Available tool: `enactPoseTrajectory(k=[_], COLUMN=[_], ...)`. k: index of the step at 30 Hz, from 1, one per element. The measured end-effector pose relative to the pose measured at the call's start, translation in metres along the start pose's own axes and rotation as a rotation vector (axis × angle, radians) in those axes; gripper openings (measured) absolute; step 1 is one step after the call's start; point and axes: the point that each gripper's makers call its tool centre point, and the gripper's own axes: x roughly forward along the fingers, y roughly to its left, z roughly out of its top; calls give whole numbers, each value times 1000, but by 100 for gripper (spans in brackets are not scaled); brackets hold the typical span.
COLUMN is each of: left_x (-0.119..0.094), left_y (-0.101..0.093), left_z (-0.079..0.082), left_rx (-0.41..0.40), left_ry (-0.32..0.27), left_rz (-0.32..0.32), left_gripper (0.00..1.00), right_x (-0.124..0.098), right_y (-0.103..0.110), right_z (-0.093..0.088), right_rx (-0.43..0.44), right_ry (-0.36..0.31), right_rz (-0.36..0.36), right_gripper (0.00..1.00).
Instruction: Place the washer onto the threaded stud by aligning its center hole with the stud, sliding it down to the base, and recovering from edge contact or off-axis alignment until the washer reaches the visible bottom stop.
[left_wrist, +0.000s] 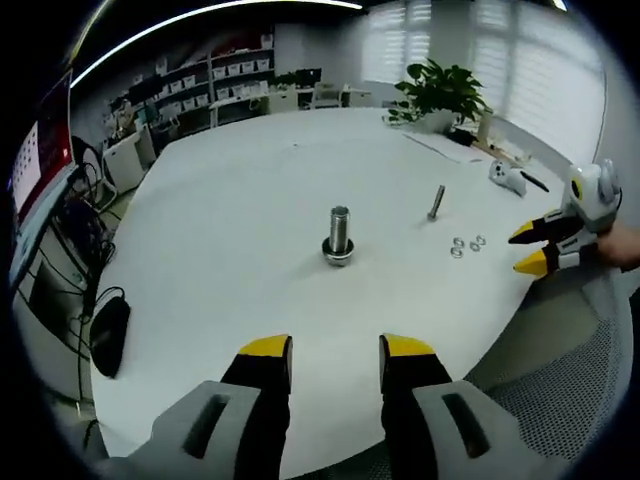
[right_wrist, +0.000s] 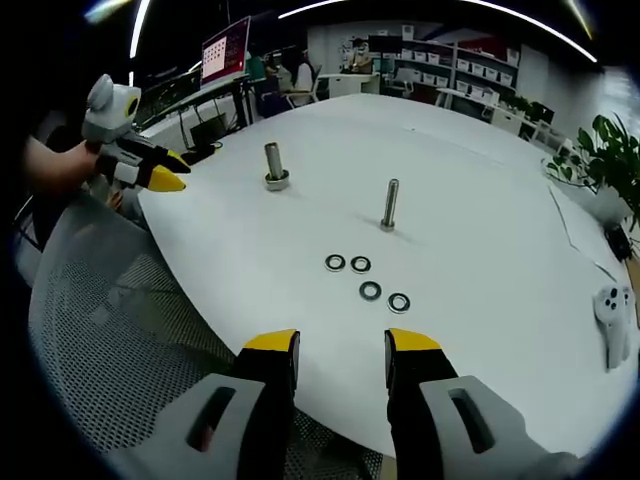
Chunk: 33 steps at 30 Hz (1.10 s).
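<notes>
Both grippers, left gripper (left_wrist: 336, 360) and right gripper (right_wrist: 342, 357), sit with jaws parted, holding nothing. Four washers (right_wrist: 366, 279) lie loose on the white table (right_wrist: 480, 250), near the upright threaded stud (right_wrist: 389, 205).

Potted plant (left_wrist: 443, 90), white controller (right_wrist: 613, 318), mesh chair (right_wrist: 110, 330), shelves (left_wrist: 210, 85).

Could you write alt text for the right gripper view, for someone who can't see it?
Four loose washers lie on a white round table, just beyond the open right gripper. Behind them stand a thin threaded stud and a thicker stud; the left gripper enters from the left.
</notes>
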Motion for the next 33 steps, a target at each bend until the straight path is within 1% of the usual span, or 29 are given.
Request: enactPoseTrajectory(k=[3, 6, 7, 8, 12, 17, 19, 21, 23, 27, 31, 33], left_x=[0, 1, 1, 1, 0, 3, 4, 6, 7, 7, 8, 7], left_y=[0, -1, 0, 0, -2, -4, -4, -2, -3, -7, -7, -7], left_z=[-1, -4, -7, -8, -7, -5, -6, -9, -11, -10, -11, -10], left_rx=[-21, -18, 1, 8, 5, 11, 23, 39, 38, 57, 57, 51], left_ry=[-25, -22, -6, -5, -22, -35, -36, -22, -8, -16, -4, -15], left_rz=[1, 7, 17, 22, 15, 5, 13, 28, 20, 7, 8, 8], left_gripper=[33, 32, 32, 32, 32, 32, 31, 30, 30, 30, 30, 30], right_x=[1, 1, 1, 1, 1, 1, 2, 2, 3, 2, 3, 3], right_y=[0, 0, 0, 0, 0, 2, 2, 3, 4, 4, 5, 5], right_z=[-1, -2, -3, -3, -2, -3, -4, -3, -4, -4, -5, -6], right_rx=[-1, -3, -4, -5, -9, -17, -18, -23, -27, -27, -32, -33], right_ry=[7, 13, 15, 16, 17, 23, 24, 26, 30, 34, 39, 43], right_rz=[1, 0, 0, 0, 0, 5, 5, 7, 9, 9, 12, 12], right_gripper=[36, 36, 36, 36, 36, 36, 36, 36, 36, 36, 36, 36])
